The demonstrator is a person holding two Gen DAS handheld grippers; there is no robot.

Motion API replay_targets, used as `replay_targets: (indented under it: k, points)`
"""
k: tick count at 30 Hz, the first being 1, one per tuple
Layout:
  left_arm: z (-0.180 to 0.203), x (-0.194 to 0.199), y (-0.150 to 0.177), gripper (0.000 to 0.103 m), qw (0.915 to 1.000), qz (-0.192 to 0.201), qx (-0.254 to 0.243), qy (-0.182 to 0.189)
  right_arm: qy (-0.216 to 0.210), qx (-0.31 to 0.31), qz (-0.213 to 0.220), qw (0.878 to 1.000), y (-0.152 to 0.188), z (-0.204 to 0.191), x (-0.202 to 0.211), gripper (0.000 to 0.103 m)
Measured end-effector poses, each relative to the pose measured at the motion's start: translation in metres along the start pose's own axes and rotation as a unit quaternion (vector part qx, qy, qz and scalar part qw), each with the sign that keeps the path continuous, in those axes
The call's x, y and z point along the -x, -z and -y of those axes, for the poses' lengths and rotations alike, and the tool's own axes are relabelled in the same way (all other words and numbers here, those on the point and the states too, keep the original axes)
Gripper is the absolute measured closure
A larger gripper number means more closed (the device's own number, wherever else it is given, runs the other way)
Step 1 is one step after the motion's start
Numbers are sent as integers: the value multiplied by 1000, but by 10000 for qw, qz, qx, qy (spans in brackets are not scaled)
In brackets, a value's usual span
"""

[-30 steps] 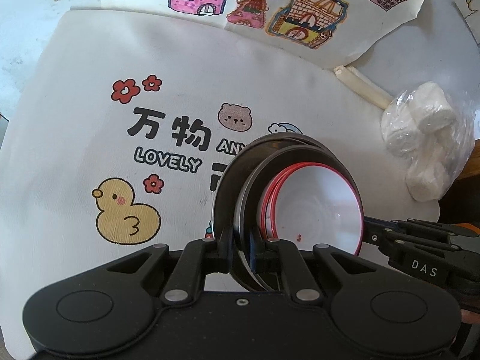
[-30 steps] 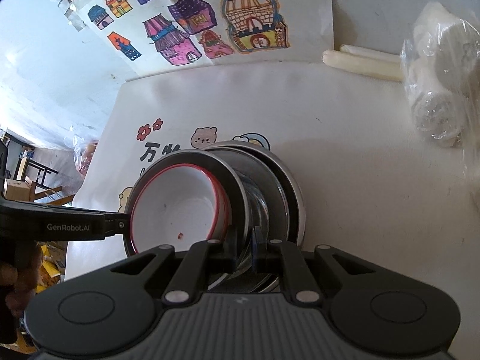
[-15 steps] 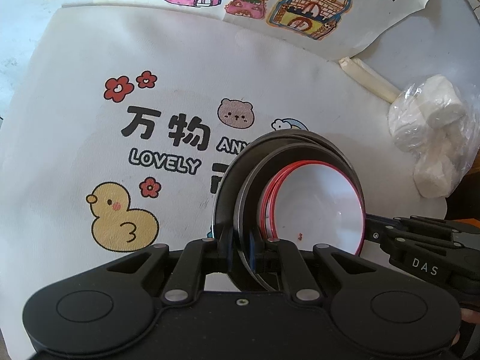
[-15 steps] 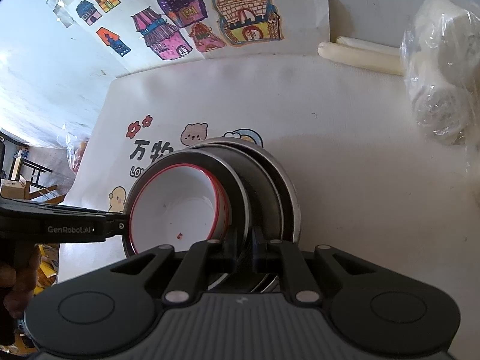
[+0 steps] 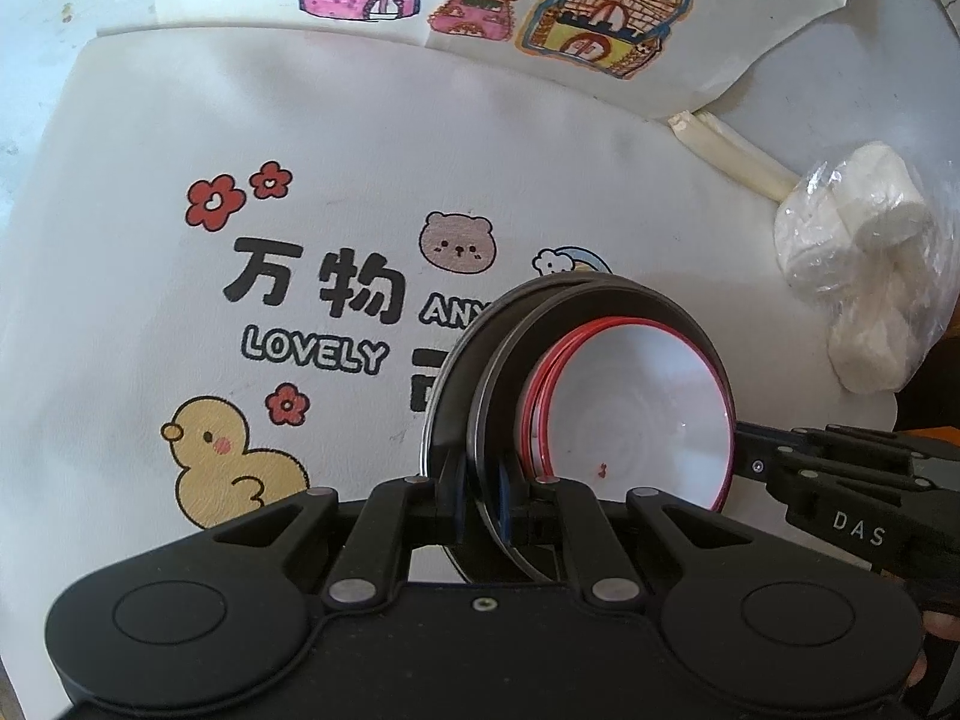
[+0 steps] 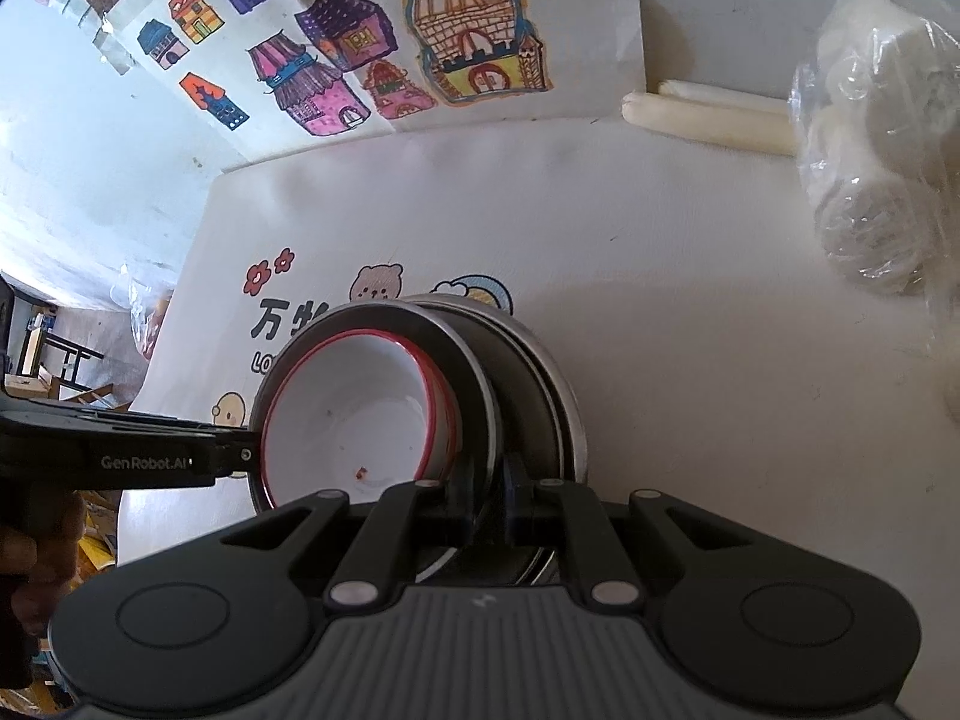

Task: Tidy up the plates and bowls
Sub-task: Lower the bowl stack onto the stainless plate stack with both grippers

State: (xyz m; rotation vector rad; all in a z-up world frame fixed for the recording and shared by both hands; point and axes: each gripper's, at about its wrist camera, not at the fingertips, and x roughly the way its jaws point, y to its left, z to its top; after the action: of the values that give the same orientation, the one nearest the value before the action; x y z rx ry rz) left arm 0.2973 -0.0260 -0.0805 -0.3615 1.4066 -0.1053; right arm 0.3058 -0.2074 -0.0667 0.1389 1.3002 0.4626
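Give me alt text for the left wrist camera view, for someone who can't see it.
The left gripper pinches the rim of a nested stack of metal bowls with a red-rimmed white bowl inside; the right gripper grips the opposite rim. Beneath lies a white cartoon-printed cloth.

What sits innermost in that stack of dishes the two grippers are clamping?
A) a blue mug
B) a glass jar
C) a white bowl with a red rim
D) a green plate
C: a white bowl with a red rim nests inside the metal bowls.

A printed cloth (image 5: 372, 192) covers the table beneath house drawings (image 6: 360, 72).
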Motion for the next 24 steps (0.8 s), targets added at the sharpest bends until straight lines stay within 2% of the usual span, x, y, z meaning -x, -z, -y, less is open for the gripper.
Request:
replay_targets:
  k: [24]
  points:
    - [2, -3, 0, 93, 10000, -5, -43, 37, 119, -29, 61, 9999, 1, 0, 2, 91]
